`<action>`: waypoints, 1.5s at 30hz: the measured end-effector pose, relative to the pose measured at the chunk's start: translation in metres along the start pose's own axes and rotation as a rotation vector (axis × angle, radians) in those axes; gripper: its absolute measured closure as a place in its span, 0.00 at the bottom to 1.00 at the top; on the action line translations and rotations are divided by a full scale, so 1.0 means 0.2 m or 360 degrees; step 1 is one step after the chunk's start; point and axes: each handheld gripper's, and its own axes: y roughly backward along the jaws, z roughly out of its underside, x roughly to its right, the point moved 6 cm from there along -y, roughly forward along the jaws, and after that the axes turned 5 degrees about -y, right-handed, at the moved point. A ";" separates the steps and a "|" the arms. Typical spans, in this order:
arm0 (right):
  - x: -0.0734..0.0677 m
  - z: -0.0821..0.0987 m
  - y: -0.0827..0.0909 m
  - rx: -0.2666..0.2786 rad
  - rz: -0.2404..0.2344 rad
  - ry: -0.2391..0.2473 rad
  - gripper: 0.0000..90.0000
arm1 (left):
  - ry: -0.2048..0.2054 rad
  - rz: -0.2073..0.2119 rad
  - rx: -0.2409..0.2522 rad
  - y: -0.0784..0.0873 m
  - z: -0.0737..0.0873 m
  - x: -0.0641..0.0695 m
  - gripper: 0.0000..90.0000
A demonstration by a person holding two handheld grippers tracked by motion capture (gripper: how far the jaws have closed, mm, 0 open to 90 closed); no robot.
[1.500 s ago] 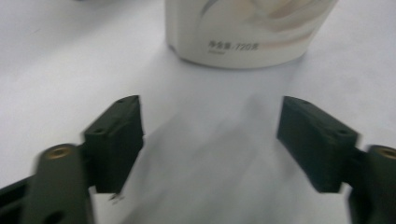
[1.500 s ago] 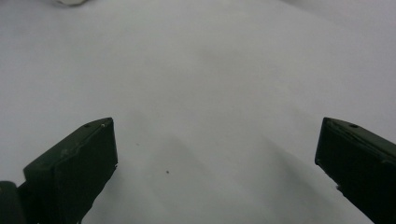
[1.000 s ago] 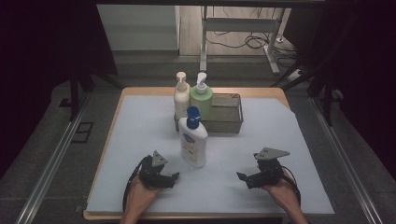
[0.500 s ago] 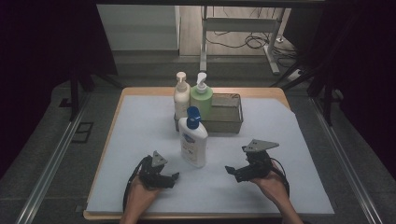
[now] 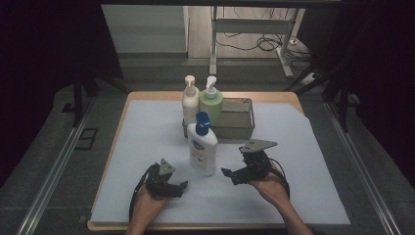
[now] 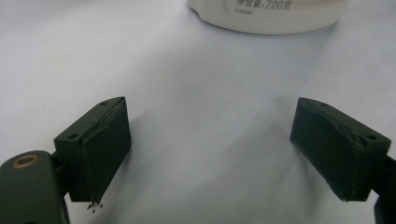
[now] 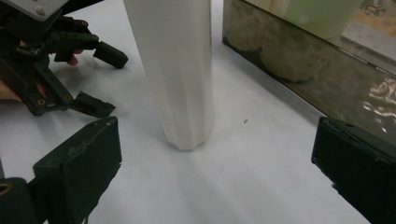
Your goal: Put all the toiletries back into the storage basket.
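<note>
Your left gripper (image 5: 178, 187) rests low on the matte pale sheet (image 5: 147, 142) that covers the wooden worktop (image 5: 161, 95), its two black, blocky rubber-faced jaws spread wide with nothing between them. Just right of it stands one smooth white plastic bottle (image 5: 203, 149) with a blue cap, upright, flat-sided with ribbed edges. Behind it sits one rectangular shiny metal tray (image 5: 240, 125) holding two pump bottles: one cream (image 5: 190, 103), one green (image 5: 211, 102). Your right gripper (image 5: 230, 175), its jaws likewise wide apart and empty, faces the white bottle from close by, not touching it.
</note>
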 end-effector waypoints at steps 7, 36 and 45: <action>-0.05 -0.07 -0.06 0.0007 -0.0014 0.0029 0.03 | 0.0000 0.0000 -0.0001 0.00 0.00 0.00 0.13; -0.16 -0.29 -0.25 -0.0025 0.0082 0.0094 0.15 | 0.0002 0.0001 -0.0001 0.00 0.00 0.00 0.13; -0.17 -0.34 -0.29 0.0007 0.0111 0.0093 0.23 | 0.0003 0.0001 -0.0001 0.00 0.00 0.00 0.13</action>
